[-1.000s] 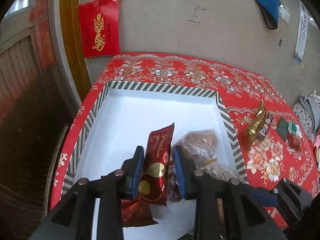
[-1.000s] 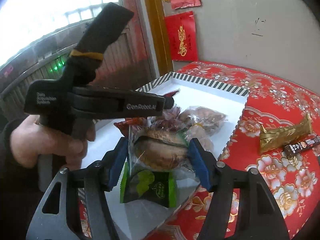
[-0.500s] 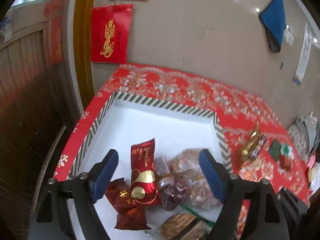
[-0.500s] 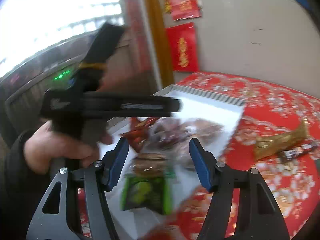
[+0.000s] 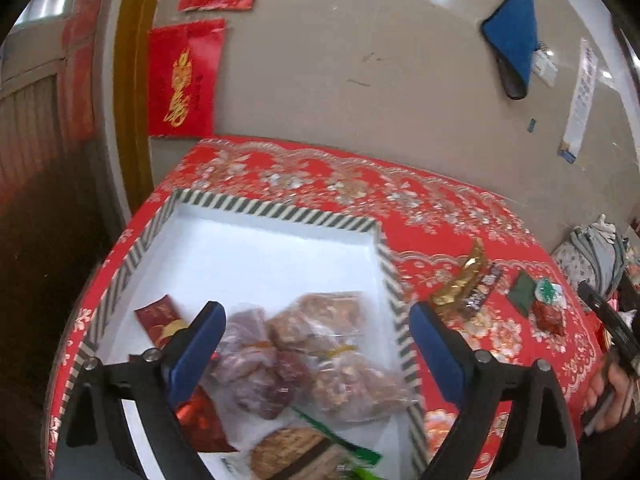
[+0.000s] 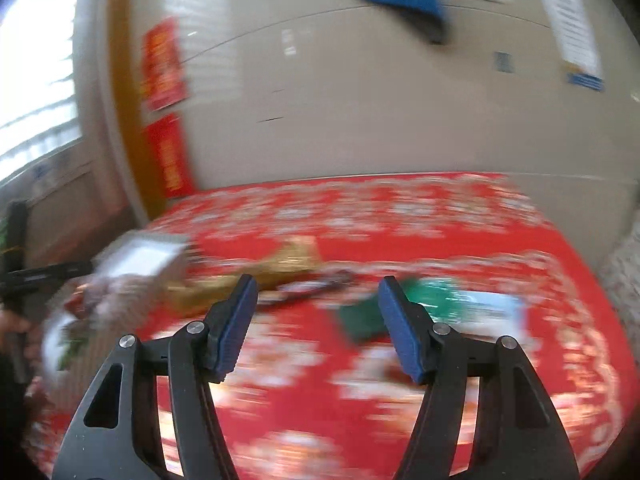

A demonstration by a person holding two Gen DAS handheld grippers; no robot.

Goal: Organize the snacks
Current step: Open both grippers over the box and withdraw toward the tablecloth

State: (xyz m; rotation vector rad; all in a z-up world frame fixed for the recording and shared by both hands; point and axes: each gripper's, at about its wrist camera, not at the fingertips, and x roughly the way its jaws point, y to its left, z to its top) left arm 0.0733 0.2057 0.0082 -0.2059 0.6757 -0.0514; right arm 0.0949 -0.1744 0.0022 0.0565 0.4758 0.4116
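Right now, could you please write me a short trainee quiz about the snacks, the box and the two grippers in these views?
1. True or false: the left gripper grips the dark red foil snack packet.
2. Which lies outside the white box with the striped rim? A. the clear bags of brown pastries B. the gold foil wrapper C. the dark red packet
3. Fill in: the right gripper hangs over the red floral ____.

Key
1. False: its jaws are opening, nothing pressed between them; the packet lies in the box.
2. B, on the cloth beside the box.
3. Tablecloth; its jaws are open and empty.
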